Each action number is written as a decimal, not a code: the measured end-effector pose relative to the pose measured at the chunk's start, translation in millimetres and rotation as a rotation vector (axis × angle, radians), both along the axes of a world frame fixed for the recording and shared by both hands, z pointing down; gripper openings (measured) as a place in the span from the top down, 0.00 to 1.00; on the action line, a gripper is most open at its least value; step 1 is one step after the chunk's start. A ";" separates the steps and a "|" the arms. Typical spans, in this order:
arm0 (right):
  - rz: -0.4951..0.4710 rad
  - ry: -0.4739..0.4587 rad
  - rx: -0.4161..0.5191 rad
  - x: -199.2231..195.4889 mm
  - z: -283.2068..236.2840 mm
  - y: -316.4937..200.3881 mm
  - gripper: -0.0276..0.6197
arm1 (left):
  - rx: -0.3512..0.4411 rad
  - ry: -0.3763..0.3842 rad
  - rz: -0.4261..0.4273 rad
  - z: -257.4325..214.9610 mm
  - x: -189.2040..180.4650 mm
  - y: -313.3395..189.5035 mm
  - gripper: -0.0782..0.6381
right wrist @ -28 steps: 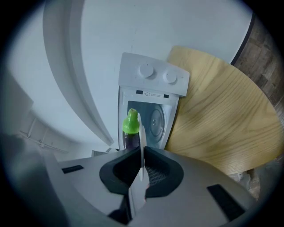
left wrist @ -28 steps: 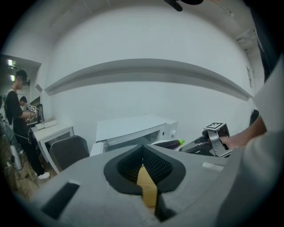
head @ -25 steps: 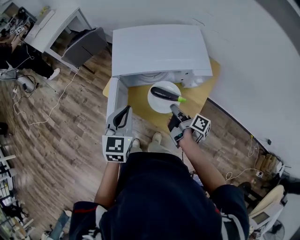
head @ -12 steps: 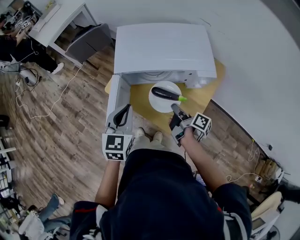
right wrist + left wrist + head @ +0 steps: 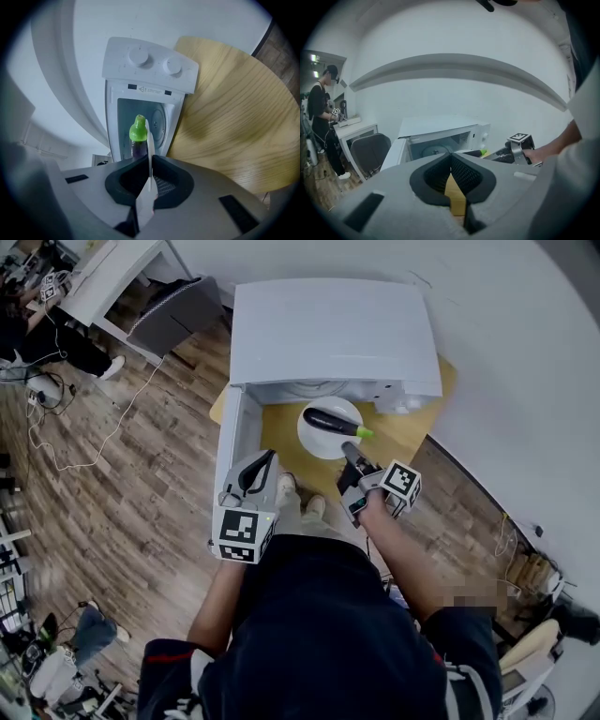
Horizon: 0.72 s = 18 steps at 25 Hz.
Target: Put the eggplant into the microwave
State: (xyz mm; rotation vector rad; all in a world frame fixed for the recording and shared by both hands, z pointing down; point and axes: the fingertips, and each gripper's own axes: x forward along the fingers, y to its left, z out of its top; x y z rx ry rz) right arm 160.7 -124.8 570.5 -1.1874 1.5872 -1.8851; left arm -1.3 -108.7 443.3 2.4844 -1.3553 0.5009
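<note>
left gripper (image 5: 269,457) has drifted off the open door (image 5: 234,439), jaws shut on nothing, right gripper (image 5: 347,452) stays clamped on the plate (image 5: 313,440) rim, eggplant (image 5: 330,422) lying on it just outside the microwave (image 5: 333,329), so sliding it in looks next

A white plate (image 5: 317,446) lies on a round wooden table (image 5: 408,427), with its near rim caught edge-on between the jaws of the right gripper (image 5: 349,454). Left of the left gripper (image 5: 265,465), well apart across the plank floor (image 5: 122,512), stand a grey chair (image 5: 169,320) and a white desk (image 5: 117,273). Beyond them stands a person in dark clothes (image 5: 321,117), with loose cables (image 5: 98,451) on the floor nearby.
</note>
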 end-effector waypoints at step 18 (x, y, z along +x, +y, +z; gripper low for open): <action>0.034 0.020 -0.039 -20.4 48.3 -43.8 0.92 | -0.082 0.027 0.107 24.8 17.0 5.7 0.87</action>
